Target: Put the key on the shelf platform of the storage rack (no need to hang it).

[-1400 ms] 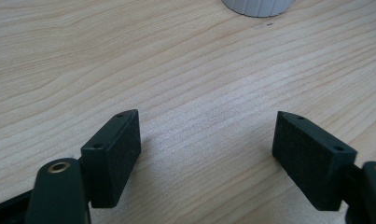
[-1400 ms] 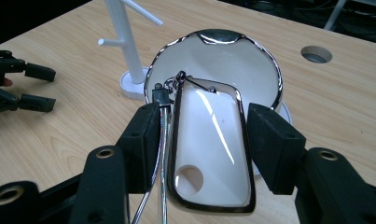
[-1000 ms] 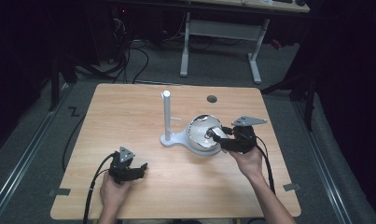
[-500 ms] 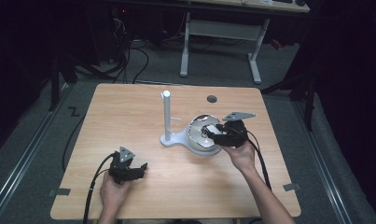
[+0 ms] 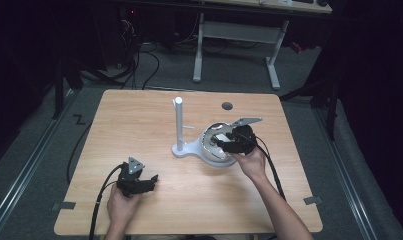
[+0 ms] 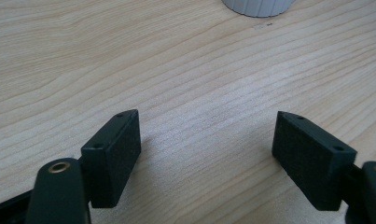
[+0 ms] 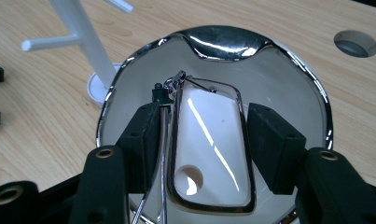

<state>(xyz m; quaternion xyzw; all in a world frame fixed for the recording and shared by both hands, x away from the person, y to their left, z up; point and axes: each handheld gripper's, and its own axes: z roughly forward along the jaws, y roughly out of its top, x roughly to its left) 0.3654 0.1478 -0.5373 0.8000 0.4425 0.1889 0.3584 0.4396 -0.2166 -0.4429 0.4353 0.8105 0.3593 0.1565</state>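
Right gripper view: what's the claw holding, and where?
Cannot tell for sure: the right claw sits narrow around the chrome-rimmed white tag over the chrome dish, pads beside its long edges.

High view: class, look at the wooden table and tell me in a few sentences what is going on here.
A person works at a light wooden table with two hand-held grippers. The right gripper is closed on a white tag with a chrome rim, holding it over a shiny chrome bowl beside a white peg stand. The left gripper rests near the table's front edge, jaws open and empty.
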